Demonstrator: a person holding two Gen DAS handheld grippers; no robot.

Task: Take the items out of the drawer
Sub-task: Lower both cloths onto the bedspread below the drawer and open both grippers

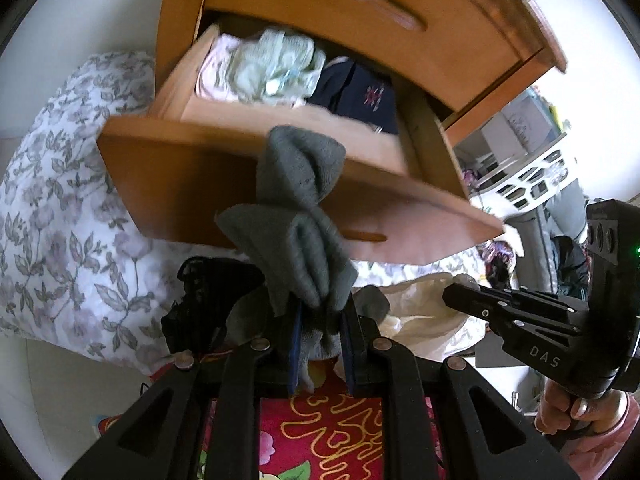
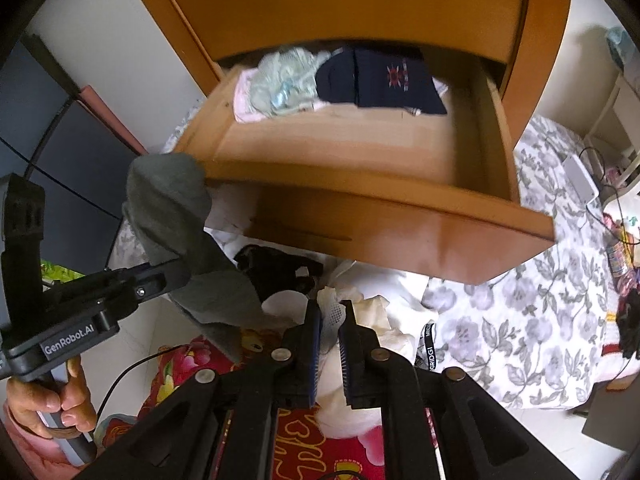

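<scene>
Left tool [image 1: 320,344] clamped on grey sock [image 1: 296,216], limp, light, hanging below the open drawer [image 2: 400,208]. Right tool [image 2: 329,344] narrow, nothing gripped, over white cloth [image 2: 376,320] on the pile. Farther, 12 o'clock: navy sock [image 2: 384,80], mint garment [image 2: 288,80] in the drawer; soft, pinch any fold.

Both tongs matte black w/ silver rivets, blue ribbed pads inside. Right tongs [image 1: 516,312] marked "DAS", green LED behind; left tongs [image 2: 132,292] marked "GenRobot.AI". Pink sleeve [image 1: 608,440] behind right grip, ring on finger.
</scene>
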